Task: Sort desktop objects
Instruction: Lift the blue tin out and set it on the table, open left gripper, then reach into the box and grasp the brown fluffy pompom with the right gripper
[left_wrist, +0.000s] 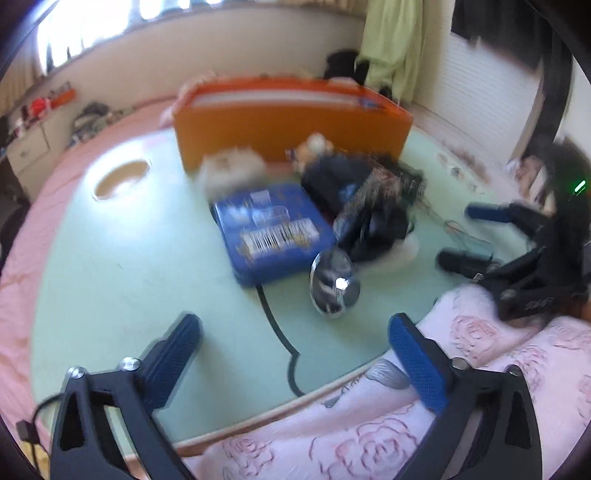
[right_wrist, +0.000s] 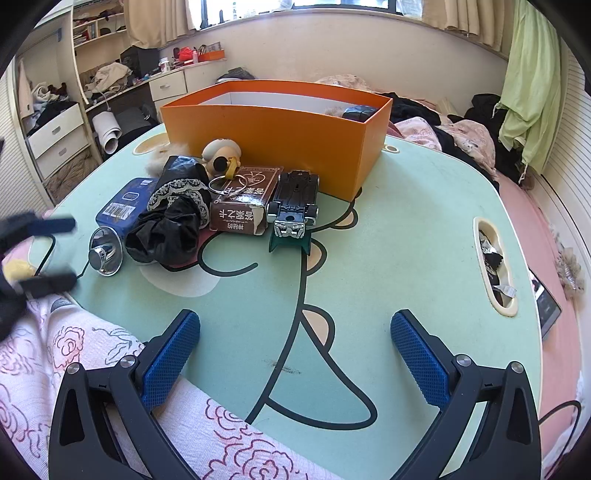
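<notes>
Clutter waits in front of the orange box (right_wrist: 280, 129) on a green lap table (right_wrist: 406, 258): a chrome bell (right_wrist: 105, 256) nearest the left gripper (left_wrist: 295, 354), then black fabric (right_wrist: 170, 229), a blue tin (right_wrist: 122, 203), a brown carton (right_wrist: 243, 206), a toy car (right_wrist: 295, 203) and a small figurine (right_wrist: 221, 155). Both grippers hang with jaws wide and nothing between them; the right gripper (right_wrist: 295, 354) hovers over bare table near the front edge. The left one's view is smeared, so its aim at the bell is hard to judge.

The bell is round and polished, and a pinch that lands off-centre would likely squirt it sideways toward the table edge. The fabric lies against the tin and carton, and its lace trim could snag a finger and drag neighbours along. A key ring (right_wrist: 229, 184) rests loose on the carton and may slide off if that is tipped. The box already holds something dark at its right end.
</notes>
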